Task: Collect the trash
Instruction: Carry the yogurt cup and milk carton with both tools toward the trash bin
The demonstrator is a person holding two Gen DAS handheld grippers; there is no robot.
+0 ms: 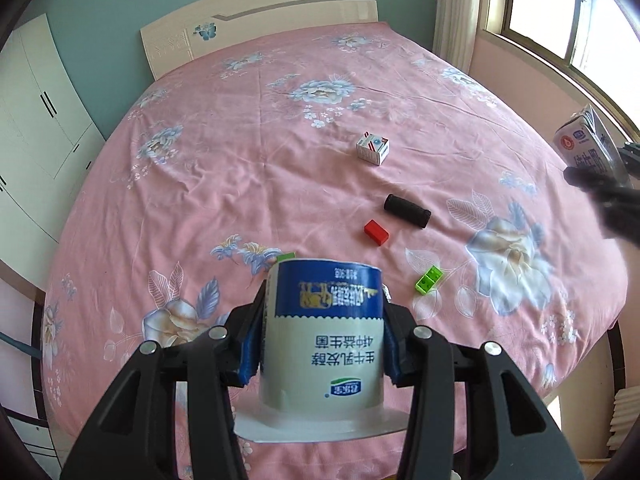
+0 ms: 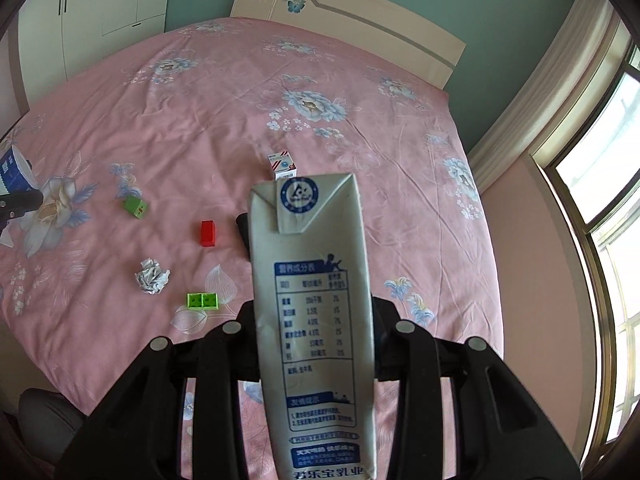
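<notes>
Two claws above a pink floral bed [image 1: 248, 152], each gripping a piece of trash.

Left claw [image 1: 322, 344] clamped on an inverted yogurt cup [image 1: 324, 336], rim toward the camera; right claw [image 2: 316, 344] clamped on a tall milk carton [image 2: 314, 300], held lengthwise. Ahead of the right claw on the bed: small white box [image 2: 283, 165] beyond the carton, red block [image 2: 207, 233], crumpled paper ball [image 2: 152, 276] and two green bricks [image 2: 202, 301] [image 2: 135, 206] to its left. Black cylinder [image 1: 407, 211] ahead-right of the left claw.
</notes>
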